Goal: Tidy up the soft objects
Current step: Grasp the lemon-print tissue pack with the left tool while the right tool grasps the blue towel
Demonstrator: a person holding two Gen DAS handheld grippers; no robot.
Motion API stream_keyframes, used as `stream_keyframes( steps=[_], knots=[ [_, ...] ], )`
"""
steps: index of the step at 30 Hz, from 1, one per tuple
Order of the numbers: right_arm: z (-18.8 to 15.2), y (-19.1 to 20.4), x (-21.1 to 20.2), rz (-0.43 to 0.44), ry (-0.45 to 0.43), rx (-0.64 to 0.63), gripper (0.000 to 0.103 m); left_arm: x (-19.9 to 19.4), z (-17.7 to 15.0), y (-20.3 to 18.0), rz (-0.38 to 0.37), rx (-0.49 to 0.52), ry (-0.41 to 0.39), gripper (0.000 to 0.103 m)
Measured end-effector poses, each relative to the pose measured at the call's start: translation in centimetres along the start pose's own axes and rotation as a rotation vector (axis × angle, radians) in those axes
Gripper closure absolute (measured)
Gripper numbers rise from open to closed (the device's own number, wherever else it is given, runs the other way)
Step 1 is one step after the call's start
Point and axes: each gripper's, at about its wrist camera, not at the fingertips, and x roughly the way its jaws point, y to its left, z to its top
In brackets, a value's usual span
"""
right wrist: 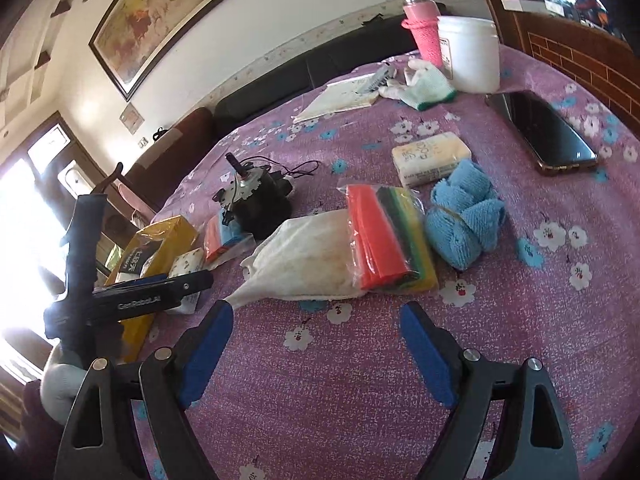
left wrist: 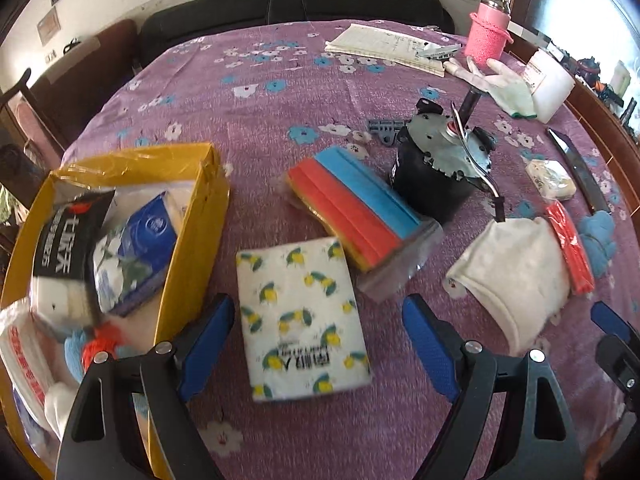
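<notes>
- While both tools hang over the purple flowered tablecloth (right wrist: 320, 400), the left gripper (left wrist: 318, 344) has its blue pads spread wide, with a tissue pack printed with lemons (left wrist: 300, 316) lying flat on the cloth between them; the pads do not press on it.
- Just left of the tissue pack stands a yellow box (left wrist: 192, 240), open at the top, already holding a black packet (left wrist: 68, 236), a blue-and-white tissue pack (left wrist: 136, 248) and other soft things that are blurred.
- Just beyond the tissue pack lies a bagged set of red and blue sponges (left wrist: 356, 204), tilted across the cloth.
- Beyond the sponges and touching their bag sits a black motor (left wrist: 436, 164) with a metal plate and wires.
- Right of the tissue pack lies a white cloth (left wrist: 516, 276).
- Over bare tablecloth, the right gripper (right wrist: 316, 344) has its jaws spread, nothing between them.
- Beyond it, the white cloth has a bag of red, green and yellow sponges (right wrist: 388, 236) resting on its right edge.
- Right of that bag, touching it, sits a bundled blue towel (right wrist: 464, 216), with a pale wrapped bar (right wrist: 432, 158) just behind.
- Farther back from the tissue pack are a dark phone (right wrist: 544, 132), a white glove (right wrist: 424, 84), a white jar (right wrist: 468, 54), a pink-sleeved bottle (right wrist: 424, 28) and a notebook (right wrist: 340, 100).
</notes>
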Motion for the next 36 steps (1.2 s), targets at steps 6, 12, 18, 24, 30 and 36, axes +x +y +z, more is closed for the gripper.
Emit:
stream_keyframes(
  steps=[6,12,18,24,30,36],
  knots=[
    [0.0,0.0,0.3,-0.009,0.014,-0.001,0.013,0.0,-0.1,-0.3,0.037,0.006,-0.055,0.039],
    [0.1,-0.8,0.9,-0.019,0.043,0.036,0.013,-2.1,-1.4,0.8,-0.051,-0.025,-0.069,0.051],
    [0.1,-1.0,0.9,-0.03,0.04,0.044,0.013,-5.1,-4.7,0.0,-0.15,-0.021,-0.061,0.051],
    [0.1,-0.9,0.9,-0.036,0.04,0.041,0.013,-5.0,-6.9,-0.9,-0.155,-0.014,-0.052,0.041],
    [0.1,-0.9,0.9,-0.044,0.039,0.041,0.013,-4.0,-7.5,-1.5,-0.149,-0.021,-0.063,0.028],
    [0.0,-0.6,1.1,-0.06,0.043,0.025,0.012,-3.4,-7.3,-2.0,-0.225,0.003,-0.053,0.001]
  ],
)
